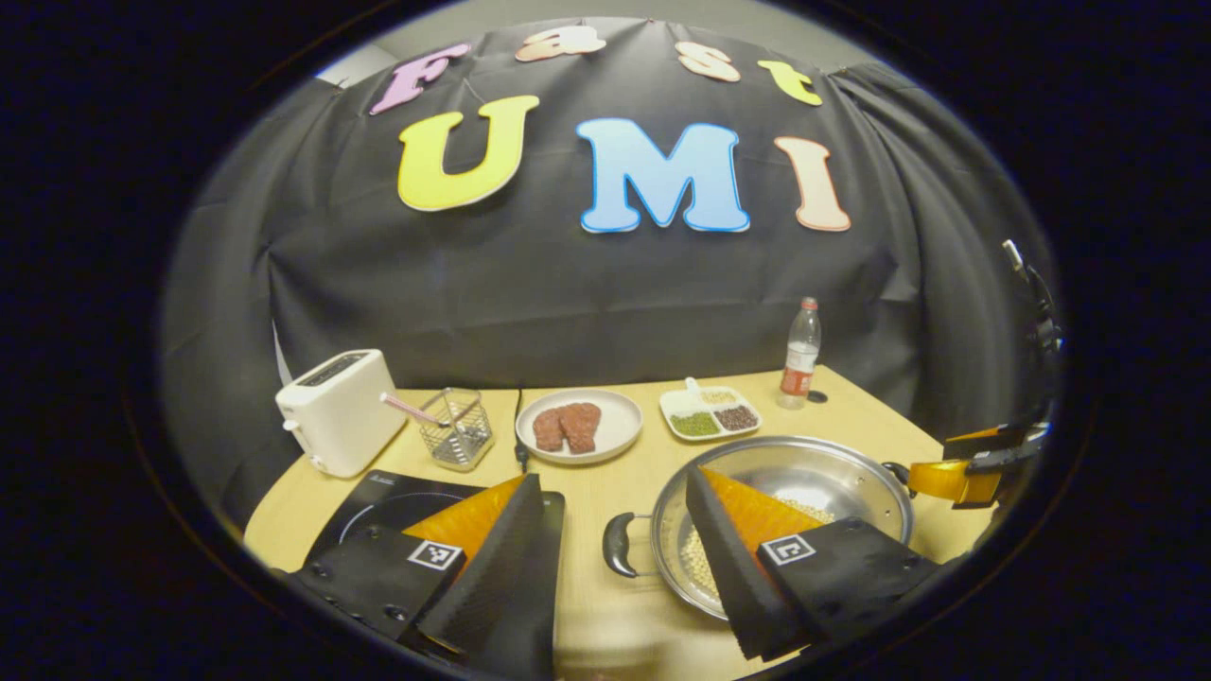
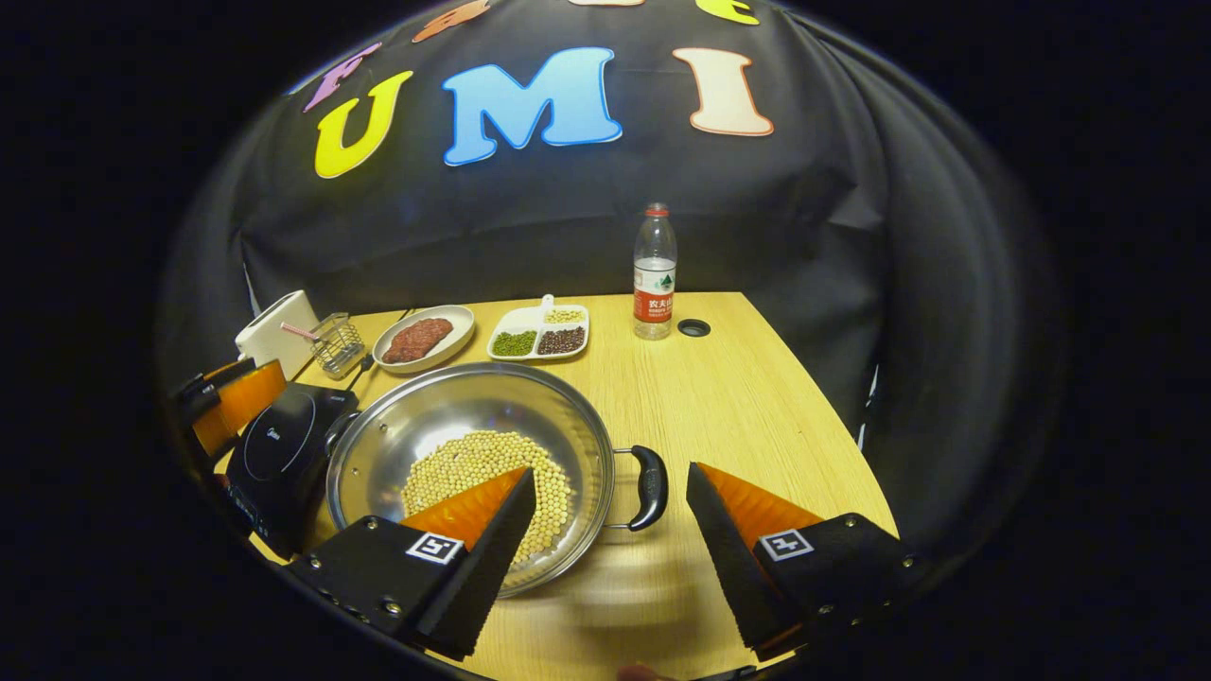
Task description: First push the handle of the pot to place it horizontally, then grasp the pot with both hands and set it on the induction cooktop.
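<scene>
One pot [image 2: 473, 454] of pale beans sits on the table [image 2: 757, 397] just right of the induction cooktop [image 2: 284, 454] — not on it yet. Its black side handles [image 2: 651, 487] stick out left and right. Left claw [image 1: 615, 530] is spread wide around the near handle, right claw [image 2: 605, 530] wide around the other — neither gripping. Behind: plate of meat [image 1: 577, 426], bean tray [image 1: 710, 413], water bottle [image 2: 655, 274], toaster [image 1: 336, 411].

Staged kitchen booth, not a real home: black cloth wall across upper frame; wooden surface [image 2: 757, 397] below with toaster [image 1: 339, 410], induction cooktop [image 2: 284, 449], steel pot [image 2: 473, 416], plate of meat [image 1: 579, 426], water bottle [image 2: 654, 272].
</scene>
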Motion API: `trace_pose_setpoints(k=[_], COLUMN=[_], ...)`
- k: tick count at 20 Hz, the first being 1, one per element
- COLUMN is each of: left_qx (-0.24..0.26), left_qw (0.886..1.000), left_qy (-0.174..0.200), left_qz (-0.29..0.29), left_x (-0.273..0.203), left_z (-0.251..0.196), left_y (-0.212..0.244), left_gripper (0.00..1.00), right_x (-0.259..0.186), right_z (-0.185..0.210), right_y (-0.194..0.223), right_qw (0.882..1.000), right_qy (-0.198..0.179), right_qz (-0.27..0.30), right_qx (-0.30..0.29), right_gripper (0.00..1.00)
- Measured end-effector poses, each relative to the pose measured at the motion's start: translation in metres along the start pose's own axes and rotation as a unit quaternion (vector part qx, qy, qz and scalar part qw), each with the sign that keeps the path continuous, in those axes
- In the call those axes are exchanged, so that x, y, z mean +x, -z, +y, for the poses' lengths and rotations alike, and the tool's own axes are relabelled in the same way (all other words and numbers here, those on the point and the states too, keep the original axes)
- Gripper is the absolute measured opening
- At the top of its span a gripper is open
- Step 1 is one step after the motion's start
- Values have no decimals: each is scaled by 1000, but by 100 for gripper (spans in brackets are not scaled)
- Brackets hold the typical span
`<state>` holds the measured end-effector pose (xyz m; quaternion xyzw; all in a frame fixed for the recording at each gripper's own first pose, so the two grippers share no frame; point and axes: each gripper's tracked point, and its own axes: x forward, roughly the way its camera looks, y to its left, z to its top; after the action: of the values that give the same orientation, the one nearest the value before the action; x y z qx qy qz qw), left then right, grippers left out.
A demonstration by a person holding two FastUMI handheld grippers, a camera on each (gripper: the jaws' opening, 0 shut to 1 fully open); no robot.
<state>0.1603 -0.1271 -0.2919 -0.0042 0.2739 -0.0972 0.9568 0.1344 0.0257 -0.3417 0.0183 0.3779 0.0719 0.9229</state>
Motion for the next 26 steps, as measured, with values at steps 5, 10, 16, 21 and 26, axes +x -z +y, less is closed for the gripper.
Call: trace_pose_setpoints(k=[5, 10, 16, 21, 26], left_qx=[4, 6, 1, -1, 0], left_qw=[999, 996, 993, 992, 991], left_qy=[22, 37, 46, 36, 29], left_qz=[40, 79, 109, 123, 132], left_x=[31, 55, 73, 79, 80], left_z=[-4, -10, -22, -20, -16], left_y=[31, 57, 77, 88, 92], left_gripper=[99, 99, 99, 100, 89], right_x=[20, 38, 54, 64, 70], right_z=[0, 1, 0, -2, -7], right_y=[4, 12, 19, 24, 29], right_qw=[1000, 999, 998, 997, 996], right_qy=[19, 26, 32, 36, 49], right_qz=[17, 39, 54, 62, 68], right_qx=[13, 19, 16, 9, 8], right_gripper=[98, 98, 98, 98, 87])
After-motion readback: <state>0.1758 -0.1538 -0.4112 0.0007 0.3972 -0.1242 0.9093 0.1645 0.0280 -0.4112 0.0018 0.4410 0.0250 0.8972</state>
